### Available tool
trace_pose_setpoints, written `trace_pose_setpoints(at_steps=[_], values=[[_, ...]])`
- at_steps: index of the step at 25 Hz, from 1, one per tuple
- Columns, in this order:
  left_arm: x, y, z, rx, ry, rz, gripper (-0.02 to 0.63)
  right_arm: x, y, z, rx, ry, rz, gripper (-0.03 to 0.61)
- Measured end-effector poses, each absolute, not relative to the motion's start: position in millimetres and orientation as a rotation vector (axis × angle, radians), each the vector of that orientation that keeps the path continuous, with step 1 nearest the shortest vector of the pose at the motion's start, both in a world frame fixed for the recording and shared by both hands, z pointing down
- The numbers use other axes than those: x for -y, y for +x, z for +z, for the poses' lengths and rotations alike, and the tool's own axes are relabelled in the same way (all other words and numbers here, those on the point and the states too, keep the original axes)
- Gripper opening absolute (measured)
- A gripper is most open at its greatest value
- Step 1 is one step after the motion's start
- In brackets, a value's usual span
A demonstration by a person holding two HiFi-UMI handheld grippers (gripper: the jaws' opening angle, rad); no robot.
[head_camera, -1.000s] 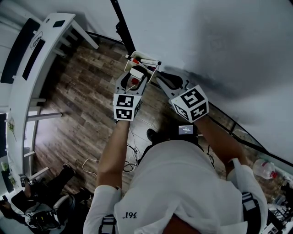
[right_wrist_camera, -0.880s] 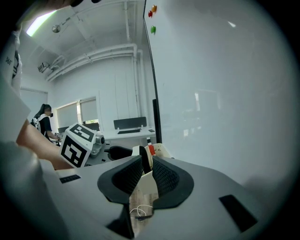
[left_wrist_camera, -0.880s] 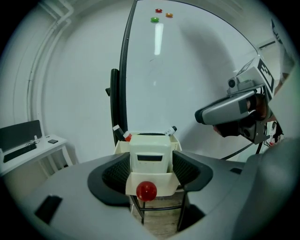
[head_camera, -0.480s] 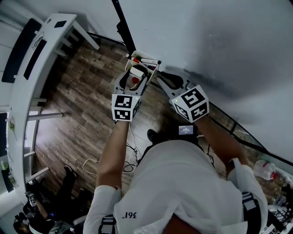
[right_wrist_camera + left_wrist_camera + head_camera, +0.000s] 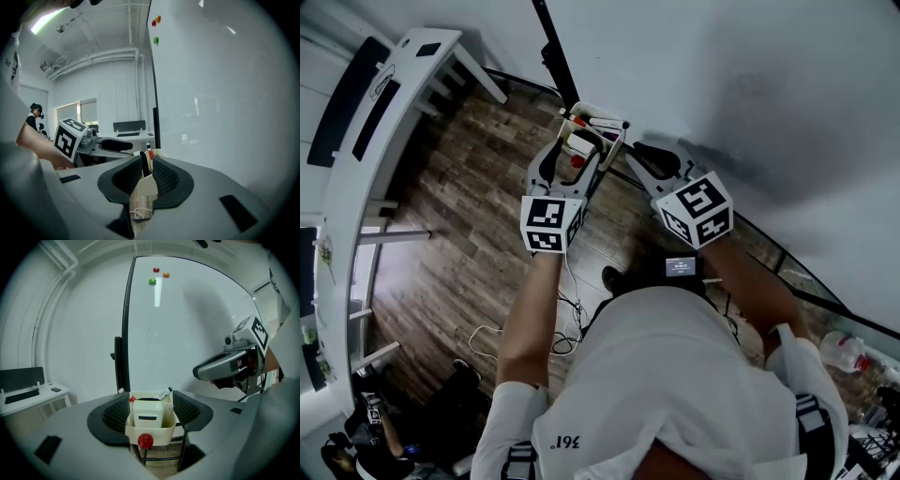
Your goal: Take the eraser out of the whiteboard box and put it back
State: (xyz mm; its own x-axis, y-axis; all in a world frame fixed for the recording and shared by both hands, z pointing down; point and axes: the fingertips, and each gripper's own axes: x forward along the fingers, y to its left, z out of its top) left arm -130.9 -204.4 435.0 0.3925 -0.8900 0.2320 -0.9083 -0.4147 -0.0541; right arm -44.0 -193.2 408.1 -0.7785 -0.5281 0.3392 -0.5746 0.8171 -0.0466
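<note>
1. Whiteboard (image 5: 722,75) fills the upper right of the head view, above a wooden floor (image 5: 459,206).
2. Left gripper (image 5: 151,411): its jaws stand spread wide and have just been opening. In the left gripper view the whiteboard box (image 5: 154,433) sits framed between the two pads, and neither pad presses on it.
3. Eraser (image 5: 148,414): a pale block with a dark strip on its face. It stands upright inside the box, towards the front wall.
4. A red round button (image 5: 145,440) sits on the outside of the box's front wall. A marker pen (image 5: 164,394) leans out at the back right corner of the box.
5. Right gripper (image 5: 146,174): its jaws are drawn close together and pinch a cream wall of the box, which shows in the narrow gap in the right gripper view.
6. From the head view, both grippers reach the box from below. The left one is at its front and the right one at its right end.
7. Marker cubes sit behind the jaws, the left cube (image 5: 551,223) near the right cube (image 5: 698,208). Bare forearms lead back from them to the person's white shirt (image 5: 675,375).
8. Three small magnets (image 5: 156,275), red, orange and green, cluster near the top of the board.
9. Further out, a white desk (image 5: 370,122) runs along the left edge of the head view.
</note>
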Motion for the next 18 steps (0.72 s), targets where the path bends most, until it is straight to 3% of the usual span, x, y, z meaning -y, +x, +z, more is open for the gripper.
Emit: trace_pose_setpoints(at_steps=[12, 18], values=[[171, -123, 366, 1.681, 2.590, 0.063, 0.273, 173, -38, 363, 2.775, 0.837, 0.144, 0.086], [148, -116, 339, 1.663, 2.601, -0.078, 0.194, 160, -31, 340, 2.825, 0.841, 0.112, 0.067]])
